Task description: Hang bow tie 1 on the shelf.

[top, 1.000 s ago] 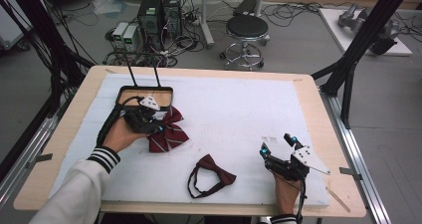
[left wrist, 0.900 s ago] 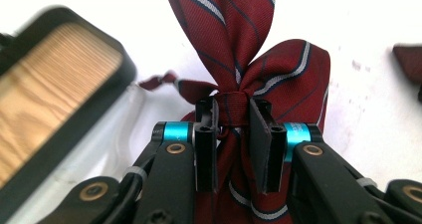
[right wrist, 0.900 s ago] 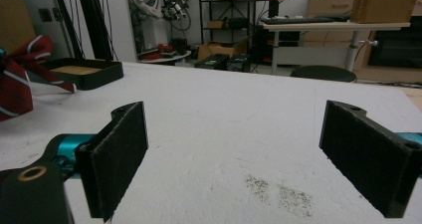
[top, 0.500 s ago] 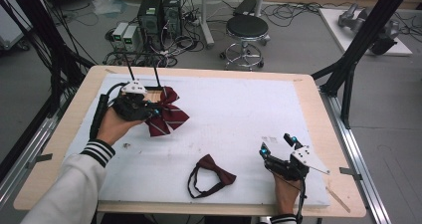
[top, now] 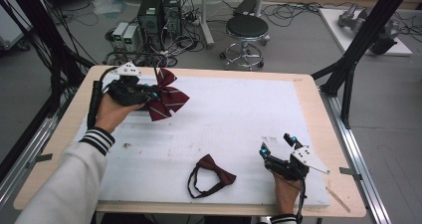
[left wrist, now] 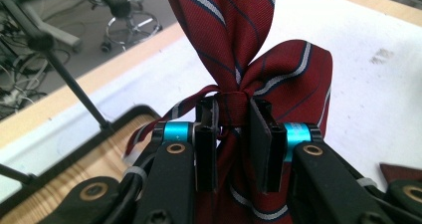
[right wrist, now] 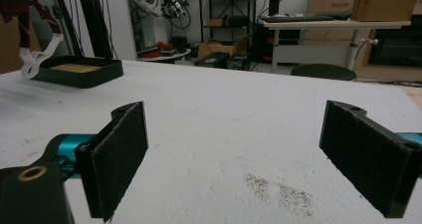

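A dark red bow tie with white and navy stripes (top: 168, 97) hangs in the air over the table's far left. My left gripper (top: 151, 94) is shut on it. In the left gripper view the jaws pinch the striped tie (left wrist: 278, 69) at its centre knot, and the left gripper (left wrist: 234, 112) holds it above a black tray (left wrist: 74, 154). A plain dark red bow tie (top: 215, 171) with a black strap loop lies flat near the front middle. My right gripper (top: 275, 144) rests at the front right, open, with only bare mat between the jaws (right wrist: 239, 149).
The black tray (right wrist: 74, 70) with a wooden floor sits at the mat's far left. A white foam mat (top: 239, 119) covers most of the wooden table. Black frame legs, a stool (top: 247, 27) and computers stand beyond the far edge.
My left gripper has lifted the striped bow tie up out of the tray and swung it higher, turning it toward the far side. The right gripper and the plain bow tie have stayed still.
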Demonstrator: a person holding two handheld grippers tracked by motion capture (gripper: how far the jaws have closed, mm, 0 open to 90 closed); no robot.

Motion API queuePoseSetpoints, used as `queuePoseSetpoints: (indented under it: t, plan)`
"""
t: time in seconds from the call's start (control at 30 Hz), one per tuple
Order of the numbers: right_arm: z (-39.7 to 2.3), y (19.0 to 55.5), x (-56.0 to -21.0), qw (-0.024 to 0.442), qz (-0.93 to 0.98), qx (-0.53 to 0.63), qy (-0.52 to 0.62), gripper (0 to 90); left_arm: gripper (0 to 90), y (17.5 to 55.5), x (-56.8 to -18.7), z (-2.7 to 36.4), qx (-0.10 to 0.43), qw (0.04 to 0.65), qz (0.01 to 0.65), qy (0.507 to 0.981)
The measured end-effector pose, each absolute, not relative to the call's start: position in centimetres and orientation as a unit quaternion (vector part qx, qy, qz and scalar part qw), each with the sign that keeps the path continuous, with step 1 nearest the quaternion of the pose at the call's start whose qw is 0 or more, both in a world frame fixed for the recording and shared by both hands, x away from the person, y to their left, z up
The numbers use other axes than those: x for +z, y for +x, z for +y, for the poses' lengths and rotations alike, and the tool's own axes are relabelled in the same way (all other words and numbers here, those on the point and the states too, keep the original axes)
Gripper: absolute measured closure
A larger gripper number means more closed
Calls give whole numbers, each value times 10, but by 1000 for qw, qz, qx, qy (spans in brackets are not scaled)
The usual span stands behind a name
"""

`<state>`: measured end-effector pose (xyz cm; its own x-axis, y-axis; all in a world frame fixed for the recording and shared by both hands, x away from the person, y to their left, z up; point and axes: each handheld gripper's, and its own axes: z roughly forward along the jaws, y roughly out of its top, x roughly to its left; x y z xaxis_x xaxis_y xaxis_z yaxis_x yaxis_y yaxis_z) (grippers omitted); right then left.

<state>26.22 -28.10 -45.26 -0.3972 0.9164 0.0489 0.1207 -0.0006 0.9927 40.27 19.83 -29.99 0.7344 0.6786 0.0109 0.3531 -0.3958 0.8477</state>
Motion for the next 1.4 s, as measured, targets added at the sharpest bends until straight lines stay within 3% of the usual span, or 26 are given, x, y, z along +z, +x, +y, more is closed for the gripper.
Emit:
queuePoseSetpoints:
  t: [0.93, 1.4]
  plan:
    - [-281, 263, -453, 350, 613, 569, 422, 109, 746, 430, -266, 187, 293, 479, 374, 738]
    - [-281, 263, -453, 350, 613, 569, 422, 109, 746, 438, -264, 184, 300, 491, 395, 716]
